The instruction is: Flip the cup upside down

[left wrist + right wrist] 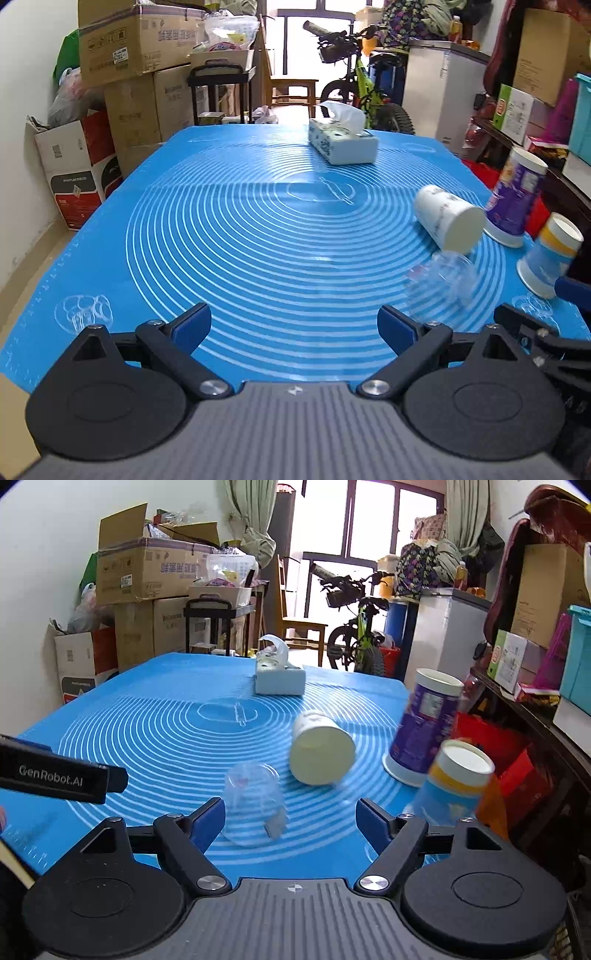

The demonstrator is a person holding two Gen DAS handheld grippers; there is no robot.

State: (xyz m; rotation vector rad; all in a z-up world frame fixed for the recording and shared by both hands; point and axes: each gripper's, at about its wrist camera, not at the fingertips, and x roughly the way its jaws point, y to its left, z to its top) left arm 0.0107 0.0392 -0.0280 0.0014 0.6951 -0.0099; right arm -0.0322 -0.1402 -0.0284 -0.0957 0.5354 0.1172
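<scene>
A white paper cup (448, 218) (321, 751) lies on its side on the blue mat (240, 229) (147, 731). A clear plastic cup (441, 282) (255, 805) stands upside down in front of it. A purple cup (515, 197) (421, 723) and a yellow-and-blue cup (548, 254) (452, 781) stand upside down at the right. My left gripper (294, 326) is open and empty over the mat's near middle. My right gripper (290, 821) is open and empty, with the clear cup just ahead of its left finger.
A tissue box (341, 142) (279, 677) sits at the far side of the mat. Cardboard boxes (136, 74) stand at the left, a bicycle (364, 92) and a white cabinet (443, 88) behind. The left gripper's body (62, 775) shows at the right view's left edge.
</scene>
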